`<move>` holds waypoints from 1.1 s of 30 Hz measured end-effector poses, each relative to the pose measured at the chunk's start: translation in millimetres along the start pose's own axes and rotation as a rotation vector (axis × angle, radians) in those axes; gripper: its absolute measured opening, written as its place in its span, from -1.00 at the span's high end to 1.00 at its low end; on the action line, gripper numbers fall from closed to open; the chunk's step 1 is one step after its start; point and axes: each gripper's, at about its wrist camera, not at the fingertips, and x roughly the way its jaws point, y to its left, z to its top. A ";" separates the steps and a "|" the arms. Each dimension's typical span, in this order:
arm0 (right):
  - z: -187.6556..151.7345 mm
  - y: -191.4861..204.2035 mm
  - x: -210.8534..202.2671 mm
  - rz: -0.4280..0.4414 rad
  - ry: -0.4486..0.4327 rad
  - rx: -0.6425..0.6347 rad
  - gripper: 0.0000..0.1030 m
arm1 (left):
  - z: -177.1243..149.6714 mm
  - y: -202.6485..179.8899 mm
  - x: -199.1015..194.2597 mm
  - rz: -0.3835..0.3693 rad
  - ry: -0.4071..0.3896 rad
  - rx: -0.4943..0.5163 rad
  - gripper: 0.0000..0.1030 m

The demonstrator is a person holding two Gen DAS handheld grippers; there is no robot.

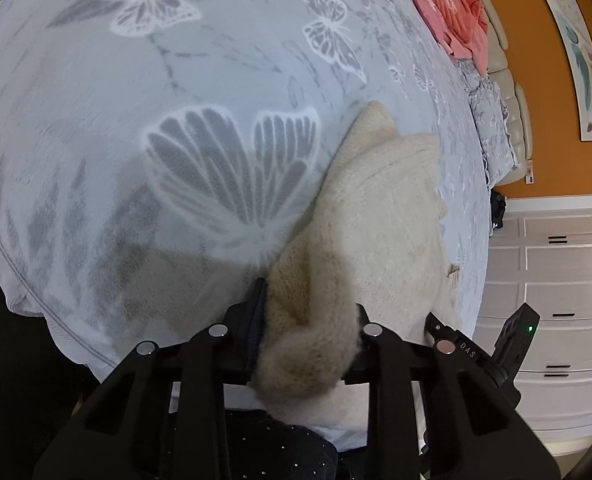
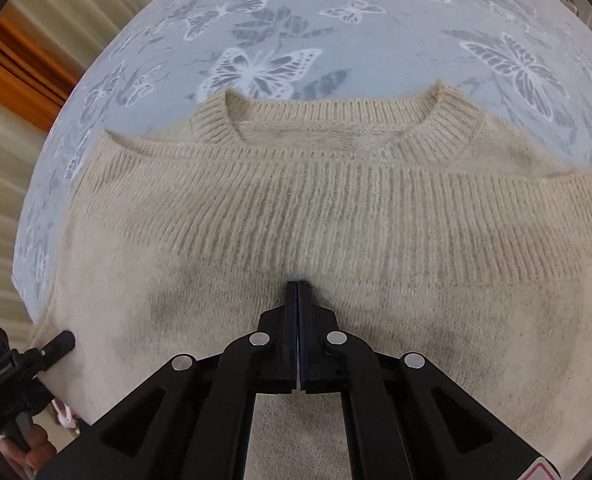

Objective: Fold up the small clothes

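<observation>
A cream knit sweater [image 2: 296, 208] lies spread on a grey butterfly-print bedspread [image 2: 335, 40], collar at the far side. In the right wrist view my right gripper [image 2: 297, 282] is shut with nothing between its pads, its tips over the sweater's middle; whether they touch the knit I cannot tell. My left gripper [image 2: 62, 338] shows at the sweater's left edge. In the left wrist view the left gripper [image 1: 309, 312] is shut on a bunched fold of the sweater [image 1: 383, 208], lifted off the bedspread [image 1: 176, 80]. The right gripper [image 1: 431, 326] tip rests low on the right.
A coral garment [image 1: 451, 12] lies crumpled at the bed's far end by beige cushions [image 1: 515, 120]. White drawers [image 1: 555, 280] and an orange wall stand beyond the bed. Curtains [image 2: 0, 140] hang on the other side. A dark speckled cloth [image 1: 288, 452] lies under the left gripper.
</observation>
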 end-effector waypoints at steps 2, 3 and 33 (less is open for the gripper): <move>1.3 -0.1 1.5 -0.001 0.004 -0.006 1.00 | -1.4 -10.2 -7.2 -0.017 -0.022 0.022 0.57; 1.1 -0.7 1.7 0.002 0.005 -0.005 1.00 | -2.8 -16.5 -12.1 -0.030 -0.033 0.040 0.59; -129.9 -205.0 -160.5 0.247 -0.272 0.371 -0.11 | -238.7 -248.1 64.2 0.036 0.115 0.867 -0.39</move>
